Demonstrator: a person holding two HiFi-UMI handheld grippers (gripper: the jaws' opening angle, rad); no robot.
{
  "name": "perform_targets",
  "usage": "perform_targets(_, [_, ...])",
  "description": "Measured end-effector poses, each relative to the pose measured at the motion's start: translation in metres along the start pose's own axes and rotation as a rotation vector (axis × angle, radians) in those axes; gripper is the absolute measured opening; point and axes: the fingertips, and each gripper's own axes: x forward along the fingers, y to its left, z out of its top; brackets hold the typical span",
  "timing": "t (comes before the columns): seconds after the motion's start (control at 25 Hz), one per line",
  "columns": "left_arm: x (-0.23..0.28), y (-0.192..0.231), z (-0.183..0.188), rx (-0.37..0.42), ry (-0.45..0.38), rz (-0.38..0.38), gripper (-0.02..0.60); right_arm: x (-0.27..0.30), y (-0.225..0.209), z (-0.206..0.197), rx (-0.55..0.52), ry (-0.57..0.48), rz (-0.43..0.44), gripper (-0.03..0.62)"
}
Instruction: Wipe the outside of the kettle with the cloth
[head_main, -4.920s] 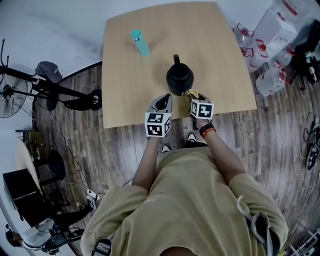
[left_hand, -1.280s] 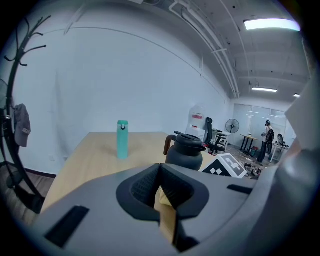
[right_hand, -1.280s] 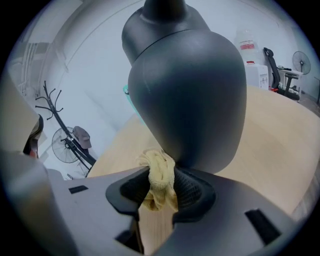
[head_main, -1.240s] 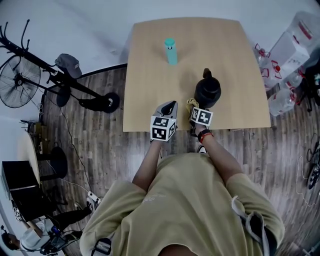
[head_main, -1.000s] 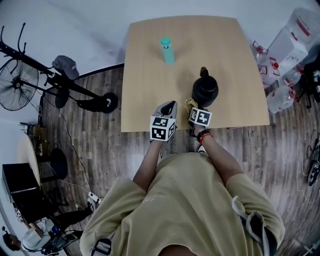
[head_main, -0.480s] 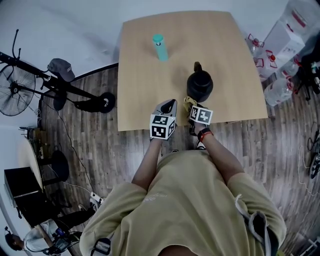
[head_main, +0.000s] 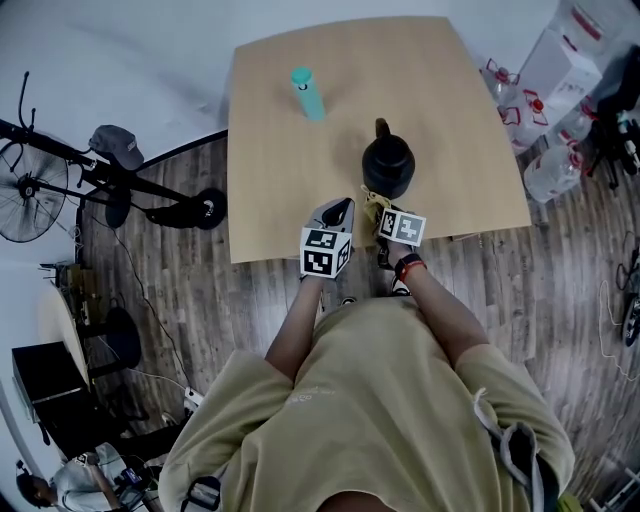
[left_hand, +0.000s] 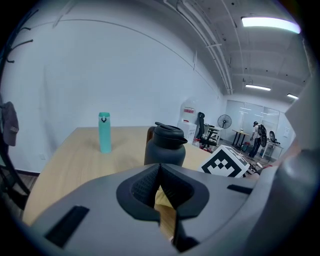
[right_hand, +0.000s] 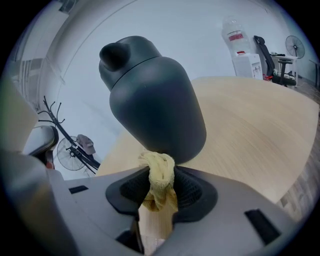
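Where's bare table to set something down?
Free on the table: far right, between kettle and right edge; far strip behind the teal bottle; the left side between bottle and near edge. Crowded: near edge centre, where the left hand-held gripper, right hand-held gripper, cloth and kettle bunch.

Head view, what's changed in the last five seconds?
The right gripper, shut on the yellow cloth, has slid leftward across the kettle's near side, from its right part toward its left. The kettle and teal bottle have not moved; the left gripper stays shut and empty.
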Motion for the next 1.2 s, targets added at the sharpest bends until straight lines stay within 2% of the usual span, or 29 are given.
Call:
perform_targets(0.48, [0.011,-0.024,0.004,0.007,0.007,-0.015,0.023,-0.015,-0.022,0.006,-0.008,0.005,-0.003,0.149])
perform_targets(0.96, [0.027,-0.043,0.001,0.006,0.016,-0.025,0.023,-0.027,-0.053,0.017,0.049,-0.016,-0.022,0.147])
perform_targets(1.2, [0.039,-0.051,0.005,-0.002,0.015,-0.029,0.023,-0.033,-0.071,0.030,0.031,-0.033,-0.057,0.147])
